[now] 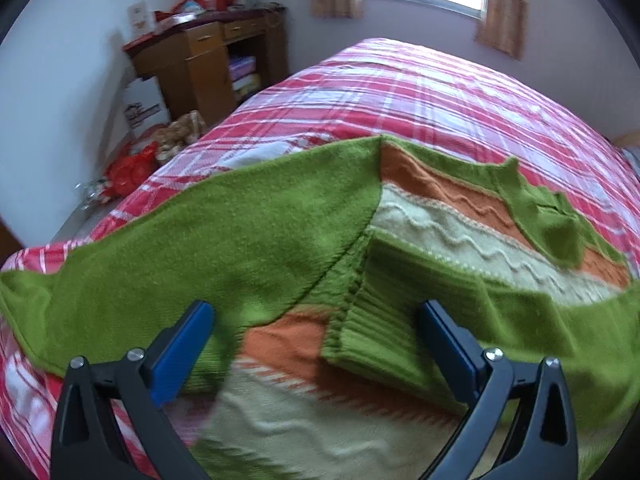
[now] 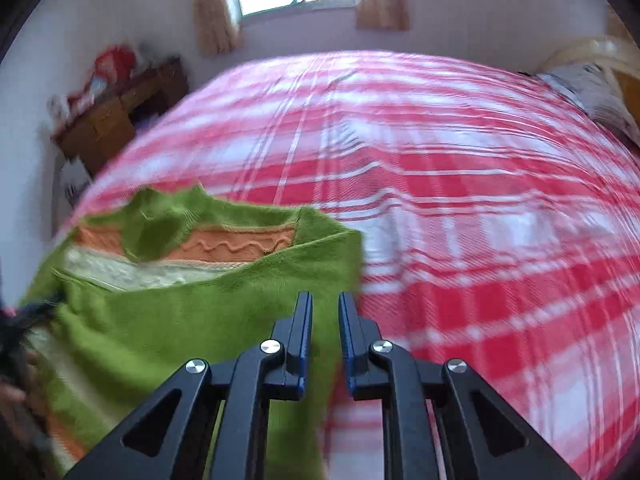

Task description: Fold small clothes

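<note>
Sweater [image 1: 256,220] of green knit with orange and cream bands lies spread on the bed [image 1: 440,92] near its front edge, one green sleeve folded across the body. Left gripper [image 1: 316,320] hovers over the ribbed cuff with its blue fingers [image 1: 184,348] spread wide, nothing between them. Right gripper [image 2: 325,308], at the sweater's right edge, has its fingers nearly pressed together; green knit shows in the narrow gap, but whether it is pinched I cannot tell
</note>
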A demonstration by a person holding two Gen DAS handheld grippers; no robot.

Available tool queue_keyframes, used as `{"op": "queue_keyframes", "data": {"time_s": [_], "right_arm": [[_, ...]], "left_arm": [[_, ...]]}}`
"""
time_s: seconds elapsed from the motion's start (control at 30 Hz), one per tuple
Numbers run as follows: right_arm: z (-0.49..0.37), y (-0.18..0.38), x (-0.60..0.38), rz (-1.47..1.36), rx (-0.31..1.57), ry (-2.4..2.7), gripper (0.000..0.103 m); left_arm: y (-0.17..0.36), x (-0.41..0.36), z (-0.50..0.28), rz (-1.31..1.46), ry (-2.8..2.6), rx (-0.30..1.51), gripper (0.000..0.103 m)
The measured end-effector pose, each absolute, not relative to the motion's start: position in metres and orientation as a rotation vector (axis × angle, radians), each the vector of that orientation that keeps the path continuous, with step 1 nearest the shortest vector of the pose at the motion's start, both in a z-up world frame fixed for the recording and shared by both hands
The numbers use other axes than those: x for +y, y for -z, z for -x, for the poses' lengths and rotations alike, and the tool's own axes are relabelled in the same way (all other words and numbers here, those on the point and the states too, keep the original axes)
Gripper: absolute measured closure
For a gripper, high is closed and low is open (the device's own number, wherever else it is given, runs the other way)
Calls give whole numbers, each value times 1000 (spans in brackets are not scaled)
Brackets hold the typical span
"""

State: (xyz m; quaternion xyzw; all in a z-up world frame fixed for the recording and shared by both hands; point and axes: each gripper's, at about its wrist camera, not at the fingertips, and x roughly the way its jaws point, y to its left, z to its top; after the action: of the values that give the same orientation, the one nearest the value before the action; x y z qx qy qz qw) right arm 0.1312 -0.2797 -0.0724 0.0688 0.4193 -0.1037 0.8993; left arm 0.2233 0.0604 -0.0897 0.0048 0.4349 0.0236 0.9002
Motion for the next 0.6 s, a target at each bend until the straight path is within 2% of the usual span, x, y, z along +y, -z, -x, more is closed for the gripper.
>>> {"op": "queue_keyframes", "data": {"time_s": [0.03,0.2,0.3,0.43,0.6], "right_arm": [[-144,87,-280,-107,929,246,90],[-153,90,-293,-68,862,357,89],[-136,73,-284,-68,781,355,89],[-106,44,-251,-58,696,303,89],[-99,47,-208,-126,769,146,89]], "left_arm": [[87,67,-220,-19,-57,898,0],[68,118,-191,10,-164,838,0],[61,125,-180,39,-165,815,0],[60,96,-183,39,-62,821,0],[79,43,-194,-37,20,881,0]]}}
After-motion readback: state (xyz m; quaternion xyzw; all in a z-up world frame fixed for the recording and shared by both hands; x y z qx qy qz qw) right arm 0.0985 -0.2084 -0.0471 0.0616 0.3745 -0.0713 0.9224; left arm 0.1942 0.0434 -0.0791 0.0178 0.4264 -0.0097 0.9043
